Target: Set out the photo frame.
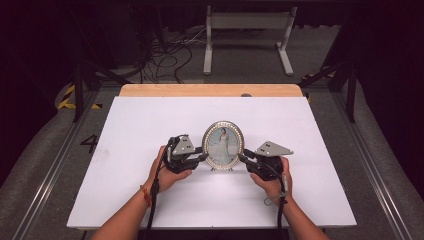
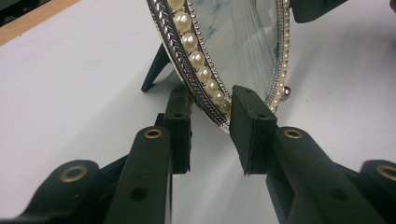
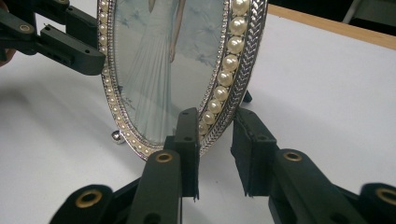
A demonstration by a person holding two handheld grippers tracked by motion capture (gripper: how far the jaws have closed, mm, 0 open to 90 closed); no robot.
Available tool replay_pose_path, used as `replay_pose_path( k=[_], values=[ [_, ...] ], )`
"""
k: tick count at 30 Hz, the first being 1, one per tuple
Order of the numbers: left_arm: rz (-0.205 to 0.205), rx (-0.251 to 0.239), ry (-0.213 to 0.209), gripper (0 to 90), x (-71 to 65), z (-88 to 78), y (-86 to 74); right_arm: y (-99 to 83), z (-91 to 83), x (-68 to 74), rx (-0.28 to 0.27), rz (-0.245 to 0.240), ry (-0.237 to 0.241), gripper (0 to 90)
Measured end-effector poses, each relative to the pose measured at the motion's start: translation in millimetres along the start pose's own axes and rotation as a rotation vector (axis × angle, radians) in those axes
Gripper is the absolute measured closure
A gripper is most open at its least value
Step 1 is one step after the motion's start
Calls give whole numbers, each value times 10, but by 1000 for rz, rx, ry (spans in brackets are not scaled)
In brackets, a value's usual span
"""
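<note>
Nearest in the left gripper view, the left gripper [image 2: 212, 135] has its two black jaws set apart, one on each face of the lower rim of the oval picture frame [image 2: 219, 51]. The pearl-trimmed edge runs up through the gap between them; the pads are close to the rim but a sliver of space shows on each side, so the jaws look released rather than clamped. In the right gripper view the right gripper [image 3: 215, 144] stands the same way: jaws spread, the frame's braided silver rim [image 3: 243, 60] between them, one pad in front of the glass and one behind, not pressing as far as I can tell.

Just beyond the jaws, the frame stands upright on the white table [image 1: 150, 120]. Its dark easel leg [image 2: 156, 70] props it from behind the left gripper's jaws, and a small silver ball foot [image 3: 116, 136] rests on the table in front of the right gripper's jaws.

From the high view, the frame [image 1: 223, 145] sits midway between the two grippers [image 1: 187, 155] [image 1: 260, 160], portrait facing the person.

My judgement: the frame is already standing on its own prop, and both grippers are either about to close on its rim or about to back off. What is left is that closing or the withdrawal.
</note>
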State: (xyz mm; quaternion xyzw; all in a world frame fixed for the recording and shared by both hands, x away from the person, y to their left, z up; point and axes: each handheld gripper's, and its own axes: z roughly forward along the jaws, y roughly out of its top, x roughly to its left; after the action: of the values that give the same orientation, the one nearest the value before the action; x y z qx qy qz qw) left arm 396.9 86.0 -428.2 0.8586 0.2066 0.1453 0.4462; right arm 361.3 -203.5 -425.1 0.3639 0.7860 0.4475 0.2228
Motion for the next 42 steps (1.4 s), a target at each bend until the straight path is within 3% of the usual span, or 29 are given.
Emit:
replay_pose_path(
  k=[14, 18, 24, 28, 32, 36, 42],
  values=[
    [12, 7, 6, 631, -42, -82, 4, 17, -106, 47, 6, -73, -8, 646],
    [18, 20, -8, 607, -61, -158, -35, -10, -115, 41, 21, -88, 0, 608],
    [31, 40, 25, 542, -96, -261, -134, -48, -129, 29, 39, -96, 1, 553],
    [21, 53, 25, 492, -80, -293, -238, -106, -158, 55, 68, -144, 0, 523],
    [12, 71, 33, 428, -72, -321, -314, -177, -195, 31, 74, -135, -8, 463],
    [30, 79, 43, 377, -82, -363, -373, -236, -247, -14, 70, -133, -17, 388],
    [33, 88, 87, 256, -98, -427, -473, -301, -322, -77, 66, -123, -35, 303]
  ],
)
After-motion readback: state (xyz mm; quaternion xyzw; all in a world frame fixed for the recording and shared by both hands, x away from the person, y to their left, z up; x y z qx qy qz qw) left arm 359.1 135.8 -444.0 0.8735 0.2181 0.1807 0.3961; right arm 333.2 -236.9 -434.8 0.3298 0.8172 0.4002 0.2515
